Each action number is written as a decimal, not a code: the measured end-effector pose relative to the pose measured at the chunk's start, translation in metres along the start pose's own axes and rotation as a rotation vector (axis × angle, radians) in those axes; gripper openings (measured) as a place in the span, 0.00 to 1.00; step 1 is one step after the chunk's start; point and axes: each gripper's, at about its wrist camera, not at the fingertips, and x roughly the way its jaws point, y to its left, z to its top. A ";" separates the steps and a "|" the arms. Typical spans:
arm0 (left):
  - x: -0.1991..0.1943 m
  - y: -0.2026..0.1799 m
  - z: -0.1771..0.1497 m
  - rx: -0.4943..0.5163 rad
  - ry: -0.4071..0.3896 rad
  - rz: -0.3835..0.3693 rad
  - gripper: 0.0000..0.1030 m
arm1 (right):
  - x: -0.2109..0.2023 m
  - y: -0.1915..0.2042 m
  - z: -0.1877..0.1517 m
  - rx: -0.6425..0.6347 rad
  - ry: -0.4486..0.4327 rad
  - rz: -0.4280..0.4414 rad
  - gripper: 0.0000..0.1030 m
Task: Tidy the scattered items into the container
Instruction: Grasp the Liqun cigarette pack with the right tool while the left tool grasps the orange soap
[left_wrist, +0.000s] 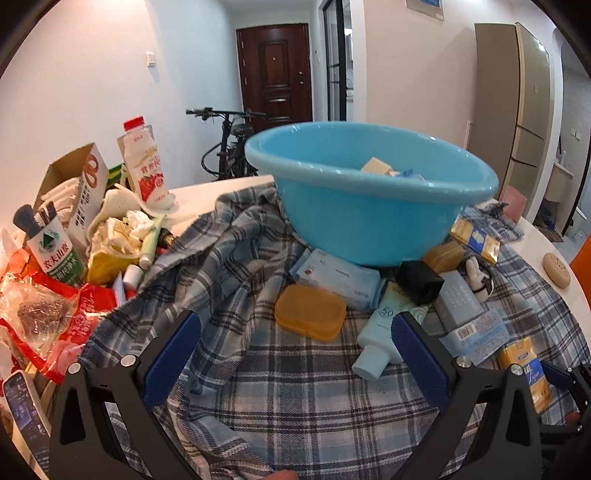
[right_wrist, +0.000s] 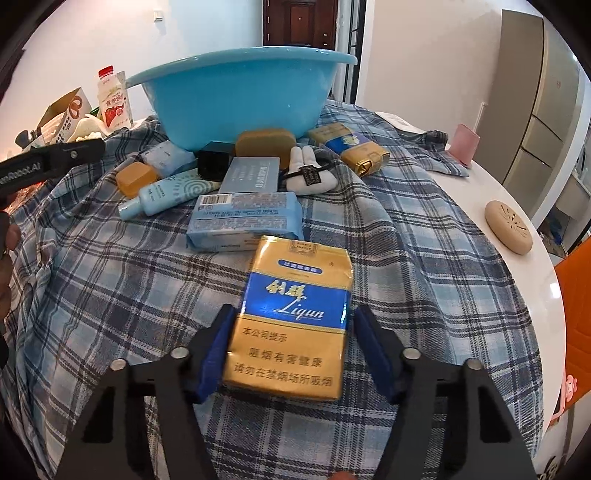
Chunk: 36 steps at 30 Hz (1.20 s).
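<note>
A blue plastic basin (left_wrist: 369, 221) (right_wrist: 236, 99) stands on a plaid cloth (left_wrist: 295, 387) and holds a few small items. My left gripper (left_wrist: 295, 321) is open above the cloth. An orange soap box (left_wrist: 310, 312) lies just beyond it, and a pale blue tube (left_wrist: 384, 332) rests by its right finger. My right gripper (right_wrist: 294, 312) is shut on a gold and blue cigarette pack (right_wrist: 295, 317), one pad on each long side. Ahead lie a blue tissue pack (right_wrist: 243, 218), a grey-blue box (right_wrist: 251, 175), a black box (right_wrist: 214, 158), a white toy glove (right_wrist: 310, 173) and a second cigarette pack (right_wrist: 347, 147).
Clutter fills the table's left side: a milk bottle (left_wrist: 144, 166), cartons, crumpled paper, red bags and a phone (left_wrist: 22, 406). A beige round disc (right_wrist: 508, 227) and a pink cup (right_wrist: 465, 144) sit near the white table's right edge. A bicycle and a door stand behind.
</note>
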 end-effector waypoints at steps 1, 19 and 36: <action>0.001 -0.002 -0.001 0.010 0.005 -0.005 1.00 | -0.001 0.000 -0.001 -0.001 -0.004 -0.002 0.59; 0.043 -0.003 0.003 0.141 0.117 -0.135 0.99 | -0.016 -0.013 -0.006 0.030 -0.055 0.059 0.56; 0.074 -0.001 0.011 0.150 0.155 -0.255 0.85 | -0.005 -0.030 -0.012 0.077 -0.046 0.116 0.57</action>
